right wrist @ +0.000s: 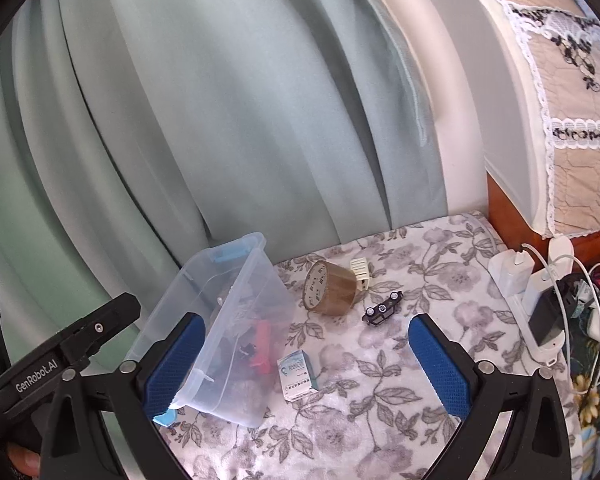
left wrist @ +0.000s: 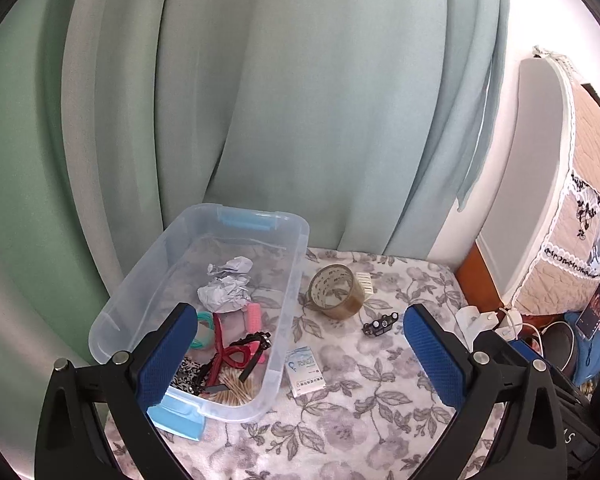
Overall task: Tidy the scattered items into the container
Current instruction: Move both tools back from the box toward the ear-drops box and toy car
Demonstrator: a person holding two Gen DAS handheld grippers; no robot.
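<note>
While both tools hung empty above the floral cloth, we noted the following.

Left gripper (left wrist: 300, 356): we held its jaws at their widest, nothing between the blue pads, no pad touching anything.

Right gripper (right wrist: 306, 360): we saw it spread wide too, holding nothing.

Container (left wrist: 296, 280): the clear tub sat at about ten o'clock from the left gripper, its long axis running from seven to one o'clock; crumpled paper (left wrist: 226, 286), red glasses (left wrist: 230, 354) and a pink roller (left wrist: 255, 314) already lay inside.

Small box (left wrist: 305, 374): it lay flat on the floral cloth (left wrist: 360, 420) just beside the tub's near right wall, dead ahead between both grippers' fingers, long axis roughly twelve to six.

Tape roll (left wrist: 335, 292): it rested on its side at about one o'clock from the left gripper, apart from the tub, bore facing us.

Black clip (left wrist: 379, 324): it lay at two o'clock, long axis from eight to two.

Cream clip (left wrist: 365, 282): it sat just behind the tape.

Nearer hand: we judged the small box about equally near both; the black clip and tape lay closer to the right gripper's line.

Writing: we read "GenRobot.AI" on the left gripper's body in the right view; the print on the small box and inside the tape's core was too small to read.

Next move: we judged a grab of the small box across its short sides likeliest.
</note>
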